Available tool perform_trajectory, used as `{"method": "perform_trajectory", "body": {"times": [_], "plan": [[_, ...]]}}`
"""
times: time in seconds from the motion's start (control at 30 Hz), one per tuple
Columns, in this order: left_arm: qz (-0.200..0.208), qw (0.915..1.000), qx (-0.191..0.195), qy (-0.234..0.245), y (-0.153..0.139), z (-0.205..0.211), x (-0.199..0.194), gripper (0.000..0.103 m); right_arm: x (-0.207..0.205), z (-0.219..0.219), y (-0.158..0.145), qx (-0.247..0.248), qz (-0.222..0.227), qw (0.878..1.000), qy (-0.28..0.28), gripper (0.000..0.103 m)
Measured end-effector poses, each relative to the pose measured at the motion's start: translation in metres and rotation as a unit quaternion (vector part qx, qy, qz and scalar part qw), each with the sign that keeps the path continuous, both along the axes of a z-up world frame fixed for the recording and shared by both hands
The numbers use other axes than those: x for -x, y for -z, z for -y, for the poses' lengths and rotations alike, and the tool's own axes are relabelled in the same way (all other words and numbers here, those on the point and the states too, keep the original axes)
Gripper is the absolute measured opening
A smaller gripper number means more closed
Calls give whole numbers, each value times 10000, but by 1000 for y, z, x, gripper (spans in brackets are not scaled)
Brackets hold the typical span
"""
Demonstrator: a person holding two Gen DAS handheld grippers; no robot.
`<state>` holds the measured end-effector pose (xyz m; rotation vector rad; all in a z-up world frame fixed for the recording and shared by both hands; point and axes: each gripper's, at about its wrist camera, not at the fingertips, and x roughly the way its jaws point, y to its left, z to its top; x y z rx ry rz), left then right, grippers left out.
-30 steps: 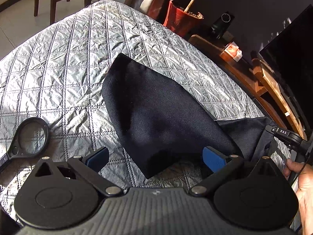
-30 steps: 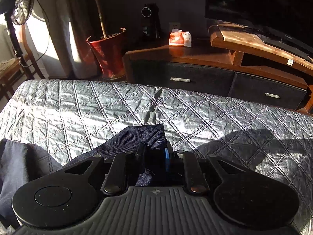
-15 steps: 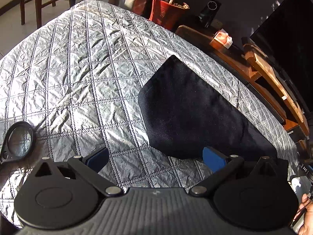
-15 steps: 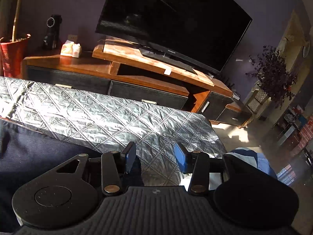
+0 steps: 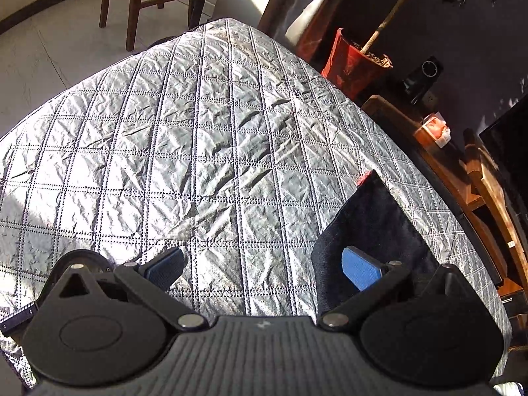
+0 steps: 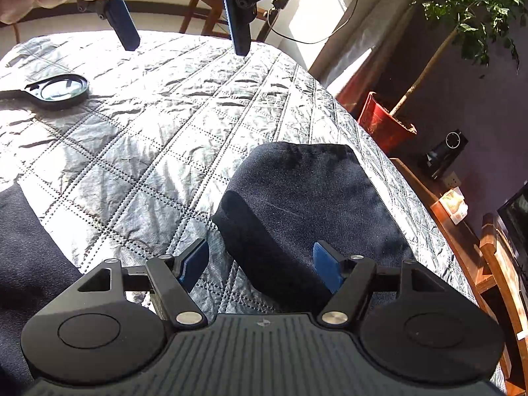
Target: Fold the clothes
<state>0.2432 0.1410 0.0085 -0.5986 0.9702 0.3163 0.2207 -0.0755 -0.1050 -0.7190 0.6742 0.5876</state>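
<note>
Sunlit table under a quilted silver cover [image 5: 198, 151]; folded dark garment [image 6: 307, 204] near its right edge. Left gripper [image 5: 264, 265] and right gripper [image 6: 260, 265] fingers both spread apart, empty.

The near end of the dark garment [image 6: 307, 204] disappears under the right gripper [image 6: 260, 264]. A second dark cloth [image 6: 23, 250] and the magnifying glass [image 6: 59, 89] handle run off the left edge.

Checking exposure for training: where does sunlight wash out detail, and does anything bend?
Left wrist view: sun glares off the quilted cover, whose grid bulges from fisheye; the dark garment loses texture. Right wrist view: cover blown out near the magnifying glass.
</note>
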Motion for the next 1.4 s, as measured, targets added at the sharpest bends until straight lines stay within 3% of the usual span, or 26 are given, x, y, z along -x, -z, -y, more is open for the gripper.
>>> {"method": "perform_trajectory", "body": {"times": [0.07,0.17,0.2,0.3,0.33,0.37,0.4,0.43,0.47,0.5,0.57,0.63,0.7,0.73,0.83,0.9,1.0,1.07,1.13,1.17,1.27,1.4], "plan": [[58,9999,-46,95,-3,-1,0,102,-20,-5,5,-83,-168,9995,241,7],[142,9995,-120,266,-8,-2,0,102,-67,7,-18,-823,8,9880,1308,7],[161,9993,-155,298,-10,-2,0,102,-82,14,-29,-1120,-59,9799,1651,14],[98,9996,-195,177,-8,-9,1,102,-86,24,-56,-1825,-555,9697,1529,39],[82,9998,-131,112,-7,-14,2,102,-74,26,-63,-1948,-600,9711,1241,41],[77,9999,-89,49,-7,-19,4,102,-57,27,-66,-2065,-753,9721,823,52],[82,9999,-70,-12,-7,-23,5,102,-41,25,-63,-2239,-1210,9666,306,65],[85,9999,-80,-51,-8,-27,7,102,-23,22,-56,-2339,-1739,9564,-167,68],[81,9999,-137,-32,-9,-28,8,102,-5,18,-47,-2398,-2256,9422,-614,68],[71,9998,-209,26,-9,-28,8,102,15,11,-38,-2285,-2481,9366,-950,67],[46,9993,-349,147,-11,-27,9,102,49,-8,-25,-1728,-2613,9401,-1347,66],[10,9986,-457,278,-10,-24,8,102,69,-22,-15,-1442,-2780,9353,-1650,66],[-16,9985,-446,331,-9,-23,7,102,79,-35,-9,-1119,-2619,9395,-1902,70],[-21,9986,-415,342,-9,-22,7,102,81,-40,-6,-919,-2469,9443,-1972,71],[-7,9988,-340,364,-8,-20,5,102,76,-47,-6,-852,-2529,9414,-2064,72],[9,9986,-329,412,-8,-18,5,102,66,-46,-8,-1001,-2625,9405,-1910,67],[32,9986,-300,443,-8,-17,4,102,50,-40,-8,-1343,-2814,9352,-1677,67],[24,9986,-285,447,-8,-17,4,102,59,-42,-4,-1129,-2676,9381,-1886,63],[30,9988,-265,414,-8,-18,5,102,64,-43,-1,-1033,-2652,9380,-1981,46],[35,9989,-258,392,-8,-19,5,102,62,-43,-1,-1112,-2792,9349,-1890,6],[21,9990,-284,336,-8,-20,5,102,59,-41,-4,-1335,-2713,9369,-1756,3],[37,9988,-425,229,-10,-22,6,102,37,-27,-27,-2129,-2398,9392,-1228,3]]}}
